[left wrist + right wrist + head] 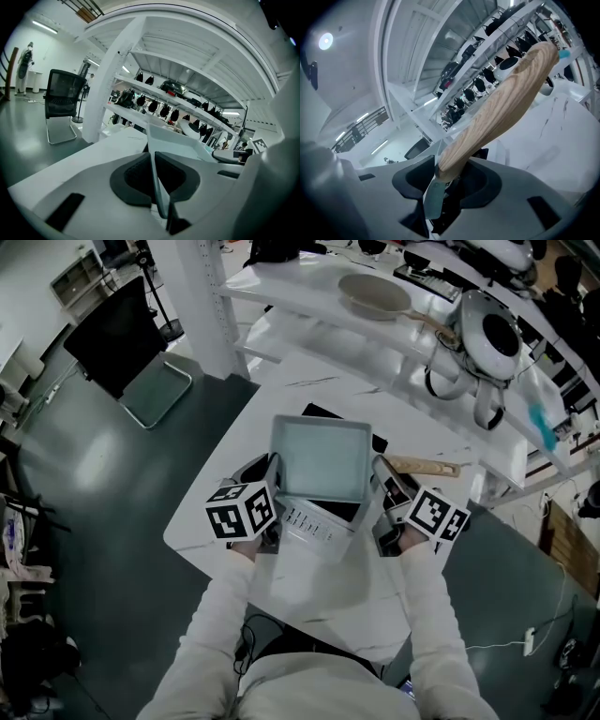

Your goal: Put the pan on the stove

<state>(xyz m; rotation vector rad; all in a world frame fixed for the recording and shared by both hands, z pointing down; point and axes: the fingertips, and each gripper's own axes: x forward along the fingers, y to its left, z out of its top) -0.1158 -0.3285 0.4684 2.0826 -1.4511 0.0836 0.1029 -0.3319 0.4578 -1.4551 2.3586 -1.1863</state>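
The carry is nearly over and the set-down is in hand: the pan (321, 457) sits squarely over the stove (314, 526), with the stove's dark glass top showing past the pan at 12 o'clock and its white control strip at 6 o'clock. Whether the base already touches the glass cannot be told from here. The left gripper (272, 470) has its jaws pinched nearly together on the thin upright wall at the pan's 9 o'clock side, and its own view shows the wall running edge-on between the dark pads (136, 180). The right gripper (384, 474) is clamped at a moderate width on the root of the handle (427, 467), which points off to 3 o'clock. In the right gripper view the jaws close around the point where the wood meets a flat metal bracket (433, 199). The next move calls for an even, level descent by both hands so the base lands flat and centred, then release of each grip without dragging the pan sideways. The pan is square with rounded corners, shallow, and pale grey-green with a matt, smooth interior. The handle is rounded, light-grained wood. The stove is a glossy white box on a white marbled table (234, 442).
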